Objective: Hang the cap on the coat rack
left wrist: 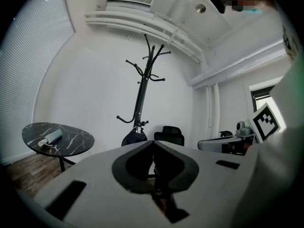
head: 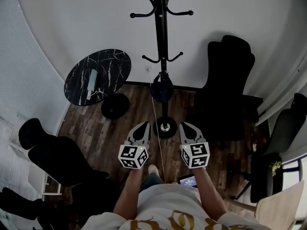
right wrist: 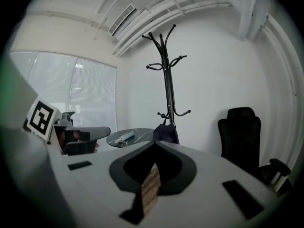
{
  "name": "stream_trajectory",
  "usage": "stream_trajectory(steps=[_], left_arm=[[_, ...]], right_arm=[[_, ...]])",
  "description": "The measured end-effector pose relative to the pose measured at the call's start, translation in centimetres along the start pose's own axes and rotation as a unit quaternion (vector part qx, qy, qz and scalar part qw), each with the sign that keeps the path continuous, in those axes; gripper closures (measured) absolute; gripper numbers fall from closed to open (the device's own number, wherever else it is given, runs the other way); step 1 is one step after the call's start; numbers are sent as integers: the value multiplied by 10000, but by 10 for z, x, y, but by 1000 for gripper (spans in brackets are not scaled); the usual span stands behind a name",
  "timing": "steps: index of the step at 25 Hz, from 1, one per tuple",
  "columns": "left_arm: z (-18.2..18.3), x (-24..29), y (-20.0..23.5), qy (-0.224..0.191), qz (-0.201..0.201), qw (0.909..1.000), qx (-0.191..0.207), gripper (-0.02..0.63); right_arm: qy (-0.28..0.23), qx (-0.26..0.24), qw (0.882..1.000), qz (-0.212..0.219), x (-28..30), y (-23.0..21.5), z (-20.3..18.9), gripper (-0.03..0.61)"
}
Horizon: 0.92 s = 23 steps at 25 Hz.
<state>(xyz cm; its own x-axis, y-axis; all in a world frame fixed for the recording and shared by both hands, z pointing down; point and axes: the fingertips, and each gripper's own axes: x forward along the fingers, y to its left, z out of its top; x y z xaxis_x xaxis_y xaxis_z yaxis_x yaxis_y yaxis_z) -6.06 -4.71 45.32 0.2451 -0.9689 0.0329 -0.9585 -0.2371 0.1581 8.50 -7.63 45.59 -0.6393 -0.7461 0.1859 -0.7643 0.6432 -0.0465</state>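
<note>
A dark cap (head: 161,88) hangs from a low hook of the black coat rack (head: 161,32), just above the rack's round base. It also shows in the left gripper view as the cap (left wrist: 134,137) on the rack (left wrist: 141,94), and in the right gripper view as the cap (right wrist: 166,132) on the rack (right wrist: 167,80). My left gripper (head: 144,125) and right gripper (head: 185,125) are held side by side in front of the person, short of the rack and apart from the cap. Both are shut with nothing between their jaws; the closed tips show in the left gripper's (left wrist: 153,142) and right gripper's (right wrist: 154,142) own views.
A round black marble table (head: 115,63) stands left of the rack with a pale rolled item (head: 92,83) on it. A black office chair (head: 230,80) stands right of the rack. More dark chairs (head: 53,152) sit at the left. Dark wood floor lies between me and the rack.
</note>
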Motion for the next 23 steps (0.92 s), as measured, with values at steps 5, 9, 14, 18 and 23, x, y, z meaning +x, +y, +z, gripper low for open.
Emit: stream_trajectory(steps=[5, 9, 14, 18, 23], left_arm=[[-4, -1, -1, 17, 24, 10000, -55, 594], [-8, 2, -2, 65, 27, 9999, -125, 594], [-11, 3, -5, 104, 19, 9998, -162, 594], [-12, 4, -8, 96, 2, 9998, -158, 594], [-4, 10, -6, 44, -7, 9999, -107, 594]], right_arm=[[54, 87, 9999, 15, -2, -3, -5, 568], [74, 173, 9998, 52, -2, -7, -7, 568], [100, 262, 9996, 24, -5, -14, -11, 568], [113, 326, 9994, 61, -7, -17, -14, 568], [47, 307, 9995, 107, -1, -21, -7, 568]])
